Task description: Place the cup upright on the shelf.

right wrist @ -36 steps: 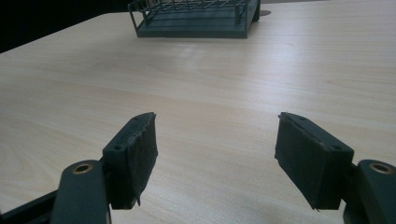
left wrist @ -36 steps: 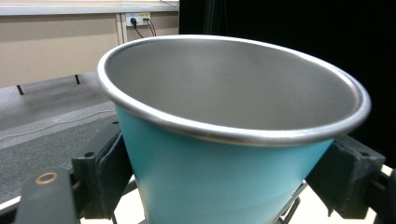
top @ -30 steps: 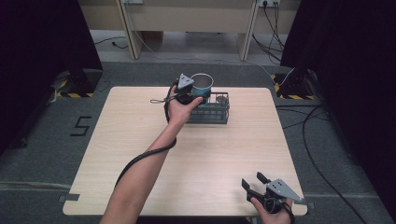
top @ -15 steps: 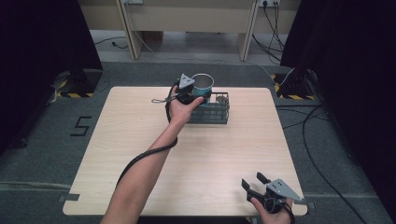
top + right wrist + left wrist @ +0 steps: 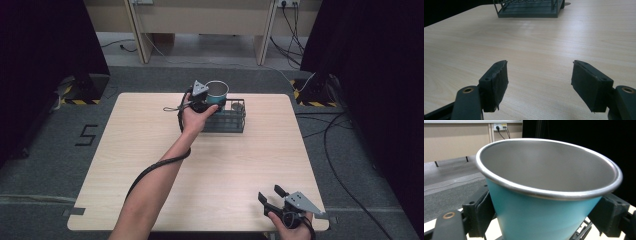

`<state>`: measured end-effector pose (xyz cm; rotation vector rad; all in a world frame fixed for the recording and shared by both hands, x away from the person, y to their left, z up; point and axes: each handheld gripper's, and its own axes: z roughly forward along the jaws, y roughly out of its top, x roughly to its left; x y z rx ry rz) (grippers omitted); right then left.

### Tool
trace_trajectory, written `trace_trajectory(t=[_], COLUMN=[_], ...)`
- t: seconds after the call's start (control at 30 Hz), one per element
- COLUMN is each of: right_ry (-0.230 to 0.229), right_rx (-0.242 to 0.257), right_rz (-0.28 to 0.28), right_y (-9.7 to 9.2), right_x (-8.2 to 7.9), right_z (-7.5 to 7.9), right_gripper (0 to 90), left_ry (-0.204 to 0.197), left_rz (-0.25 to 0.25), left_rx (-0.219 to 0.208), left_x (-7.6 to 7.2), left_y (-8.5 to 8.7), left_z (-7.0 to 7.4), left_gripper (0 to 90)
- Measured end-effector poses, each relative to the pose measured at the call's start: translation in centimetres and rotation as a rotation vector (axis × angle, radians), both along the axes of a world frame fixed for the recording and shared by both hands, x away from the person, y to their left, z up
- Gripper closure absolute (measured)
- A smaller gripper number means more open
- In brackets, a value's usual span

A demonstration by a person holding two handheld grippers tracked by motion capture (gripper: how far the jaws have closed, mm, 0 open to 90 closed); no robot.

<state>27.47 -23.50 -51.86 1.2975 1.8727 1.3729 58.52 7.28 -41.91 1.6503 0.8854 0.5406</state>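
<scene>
High view: left gripper [image 5: 209,101] at the far side of the counter [image 5: 150,150], clamped on a teal cup [image 5: 217,92] with a steel rim. Cup sits at the left end of a dark wire rack [image 5: 231,118], above or just inside it; cannot tell if the base touches. A small grey item stands in the rack's right part, too small to name. Right gripper [image 5: 270,200] rests at the near right corner, jaws spread, holding nothing.

Left gripper view: cup [image 5: 544,215] upright and empty, both pads pressed on its tapered sides, rack wires below.

Right gripper view: pads [image 5: 499,77] wide apart over bare wood; rack [image 5: 529,10] well ahead.

Risk, as judged: the taper could let the cup ride up out of the pads. If its base catches a rack wire on lowering, it may tip or drag the light rack, which nothing steadies.
</scene>
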Motion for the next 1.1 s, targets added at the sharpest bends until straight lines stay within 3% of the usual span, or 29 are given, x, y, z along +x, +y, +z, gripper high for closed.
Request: trace_trajectory(t=[1.1], right_ry=[0.006], right_rx=[0.006], right_rz=[0.007], right_y=[0.0], right_x=[0.1], right_z=[-0.1], right_gripper=[29.7], left_ry=[0.067], left_rz=[0.016], left_rx=[0.035], left_x=[0.2], left_y=[-0.2], left_z=[-2.4], left_gripper=[15.7])
